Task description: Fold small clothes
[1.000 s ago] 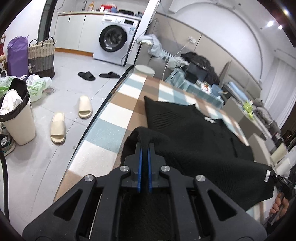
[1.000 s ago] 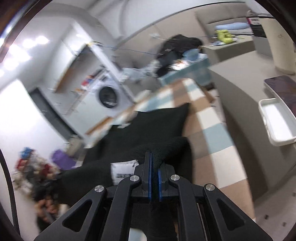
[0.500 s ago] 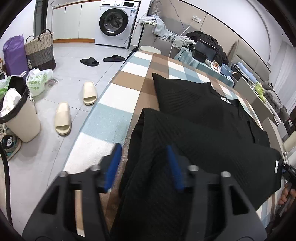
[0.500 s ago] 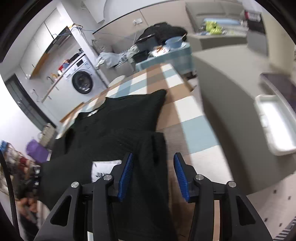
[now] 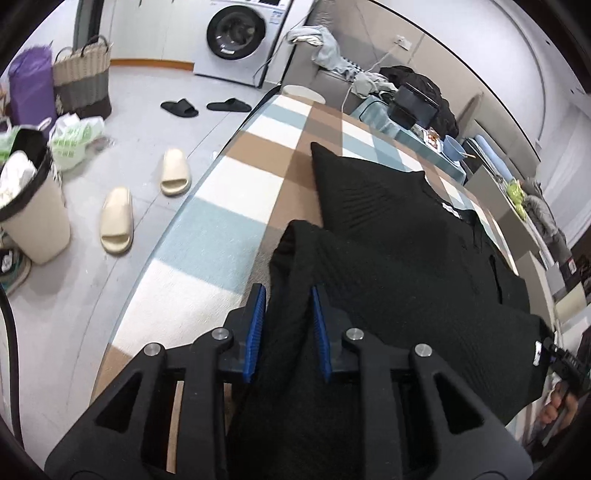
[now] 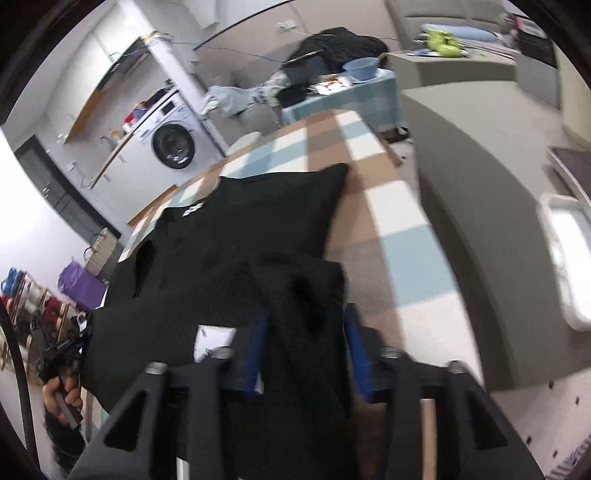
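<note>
A black knit garment (image 5: 424, 266) lay on the checked bench (image 5: 236, 192), its near hem doubled forward between the closing left gripper (image 5: 286, 325) and half-open right gripper (image 6: 304, 350) jaws, neither pressing it, apparently to set the fold.

Right gripper (image 6: 304, 332) over the checkered table (image 6: 399, 236), jaws parted, black knit garment (image 6: 236, 236) fold between blue pads, grip unclear. White tag (image 6: 212, 341) just left. Washing machine (image 6: 173, 146) beyond table.

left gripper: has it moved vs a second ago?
Yes. The left gripper has tipped down and forward over the black garment: the washing machine sits higher in its view. Its jaws are closing, fabric between them.
</note>
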### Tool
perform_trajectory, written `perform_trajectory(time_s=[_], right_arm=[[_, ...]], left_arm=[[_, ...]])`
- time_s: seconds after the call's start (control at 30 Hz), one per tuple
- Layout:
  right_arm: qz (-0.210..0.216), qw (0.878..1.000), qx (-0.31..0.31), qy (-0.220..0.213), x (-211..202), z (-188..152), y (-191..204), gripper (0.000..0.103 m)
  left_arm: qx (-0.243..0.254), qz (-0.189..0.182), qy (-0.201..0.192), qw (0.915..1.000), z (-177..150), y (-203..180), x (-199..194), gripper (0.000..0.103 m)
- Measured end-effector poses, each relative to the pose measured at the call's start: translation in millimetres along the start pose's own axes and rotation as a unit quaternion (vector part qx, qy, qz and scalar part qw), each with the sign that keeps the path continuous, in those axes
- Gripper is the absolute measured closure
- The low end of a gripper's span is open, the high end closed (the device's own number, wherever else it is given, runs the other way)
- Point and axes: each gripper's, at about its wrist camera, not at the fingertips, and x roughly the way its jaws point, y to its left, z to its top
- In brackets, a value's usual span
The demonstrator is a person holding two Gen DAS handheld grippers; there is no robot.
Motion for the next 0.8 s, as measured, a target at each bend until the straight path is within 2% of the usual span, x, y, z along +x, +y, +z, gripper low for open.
perform_trajectory(time_s=[0.2,0.27,0.33,0.4,0.43,0.5,0.53,0.57,0.6,0.67,0.7,0.73,0.8], right_arm=[[0.067,0.998,0.015,0.003,-4.5,1.8,-1.3,0.059],[0.050,0.999,-0.006,-0.003,4.5,4.8,9.0,0.088],[0.047,0.999,-0.011,-0.008,9.5,7.7,13.9,0.094],[0.049,0.999,-0.007,-0.019,8.2,10.1,14.2,0.096],[0.036,0.999,-0.004,-0.023,8.3,10.4,13.2,0.096],[0.018,1.000,-0.005,-0.008,16.2,10.7,11.2,0.096],[0.007,1.000,-0.010,-0.002,19.6,10.5,11.9,0.094],[-0.003,1.000,-0.015,0.003,21.6,9.5,13.3,0.087],[-0.005,1.000,-0.019,0.007,21.1,8.6,14.2,0.084],[0.000,1.000,-0.021,0.004,12.8,4.8,13.1,0.064],[0.007,1.000,-0.020,0.001,7.9,2.3,11.6,0.059],[0.018,1.000,-0.017,0.005,3.7,-1.4,9.5,0.053],[0.032,0.999,-0.016,0.011,2.6,-7.3,8.4,0.053]], left_arm=[[0.005,-0.004,0.001,1.0000,-1.6,-6.0,2.3,0.081],[0.016,-0.001,-0.005,0.9999,-1.0,-10.7,2.6,0.083],[0.028,0.003,-0.015,0.9995,-0.6,-14.2,-1.5,0.095],[0.036,0.007,-0.020,0.9991,0.3,-13.9,-5.9,0.096],[0.033,0.007,-0.021,0.9992,0.6,-11.6,-7.2,0.096],[0.025,0.013,-0.019,0.9994,1.1,-6.7,-6.3,0.096],[0.020,0.013,-0.012,0.9996,0.3,-3.7,-5.5,0.095],[0.013,0.007,0.000,0.9999,-1.4,-1.1,-4.9,0.094],[0.013,0.004,0.008,0.9999,-3.0,0.1,-4.9,0.089],[0.022,0.002,0.018,0.9996,-9.3,0.1,-8.5,0.070],[0.028,0.001,0.018,0.9994,-12.9,-0.7,-9.8,0.055],[0.033,0.000,0.017,0.9993,-15.9,-1.8,-10.8,0.048],[0.041,-0.010,0.025,0.9988,-20.6,-5.5,-7.6,0.048]])
